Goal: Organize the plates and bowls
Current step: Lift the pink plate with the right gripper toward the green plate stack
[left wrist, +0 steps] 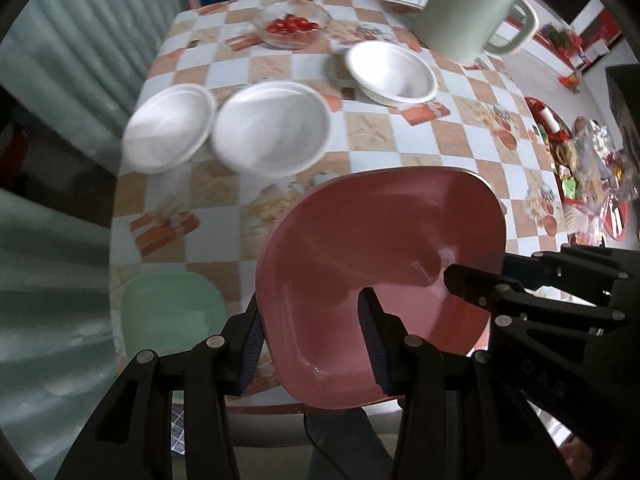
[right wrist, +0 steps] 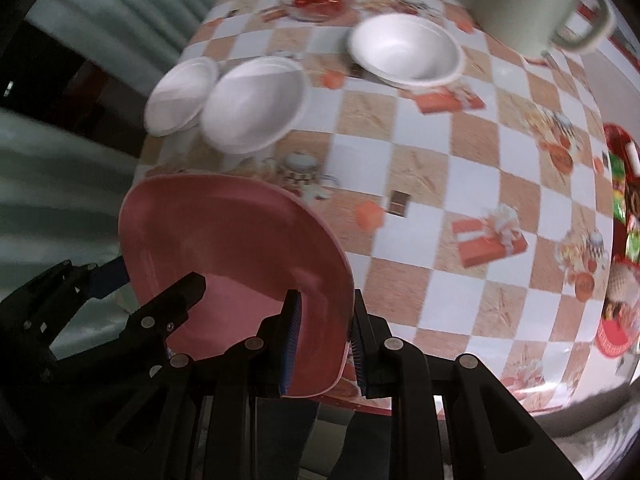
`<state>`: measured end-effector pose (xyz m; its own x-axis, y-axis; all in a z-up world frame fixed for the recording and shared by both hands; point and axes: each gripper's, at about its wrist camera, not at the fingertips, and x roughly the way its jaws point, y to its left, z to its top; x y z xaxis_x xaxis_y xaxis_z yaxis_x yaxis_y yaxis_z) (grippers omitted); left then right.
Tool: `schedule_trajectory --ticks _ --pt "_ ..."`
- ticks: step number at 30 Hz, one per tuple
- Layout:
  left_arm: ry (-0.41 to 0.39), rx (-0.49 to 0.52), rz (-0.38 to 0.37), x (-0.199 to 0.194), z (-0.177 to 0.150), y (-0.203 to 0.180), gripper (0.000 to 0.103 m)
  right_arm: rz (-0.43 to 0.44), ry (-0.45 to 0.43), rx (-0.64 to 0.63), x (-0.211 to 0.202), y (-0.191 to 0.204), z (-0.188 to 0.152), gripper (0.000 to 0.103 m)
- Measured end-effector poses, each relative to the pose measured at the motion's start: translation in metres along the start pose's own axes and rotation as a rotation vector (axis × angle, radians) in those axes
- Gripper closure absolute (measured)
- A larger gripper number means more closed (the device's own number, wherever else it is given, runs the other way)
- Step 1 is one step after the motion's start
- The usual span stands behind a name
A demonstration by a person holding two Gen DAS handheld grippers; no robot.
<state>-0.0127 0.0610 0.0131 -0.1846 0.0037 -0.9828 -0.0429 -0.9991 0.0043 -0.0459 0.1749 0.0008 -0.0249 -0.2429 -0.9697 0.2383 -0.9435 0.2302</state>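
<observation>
A: Which step is this?

B: A carry, by my reading. The pink plate is off the surface, tilted, over its near edge. Both tools have it: the left hand-held gripper straddles the plate's near rim at 7 o'clock, one finger lying on the inside of the plate, the other outside. Its jaws look clamped on the rim.

A: And the other one?

B: The right hand-held gripper is clenched on the opposite rim, pads on both faces of the plate, at about 5 o'clock in its own view.

A: Where should it go?

B: Likely onto the green plate, which sits at 8 o'clock at the near left corner. That calls for levelling the pink plate and swinging it left, both hands together.

A: Room to move?

B: Decent. The two white bowls touching at 11 o'clock and the third white bowl at 12 are well apart from the path. The pale jug stands far back. Mind the surface's left edge: the green plate lies just beside it.
</observation>
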Motion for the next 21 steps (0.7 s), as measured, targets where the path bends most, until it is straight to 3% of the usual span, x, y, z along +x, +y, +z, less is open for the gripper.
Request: schedule_trajectory --ticks 21 --pt "-0.042 -0.162 0.044 -0.023 -0.024 0.083 0.055 0.035 0.011 -0.163 0.006 0.089 0.023 0.077"
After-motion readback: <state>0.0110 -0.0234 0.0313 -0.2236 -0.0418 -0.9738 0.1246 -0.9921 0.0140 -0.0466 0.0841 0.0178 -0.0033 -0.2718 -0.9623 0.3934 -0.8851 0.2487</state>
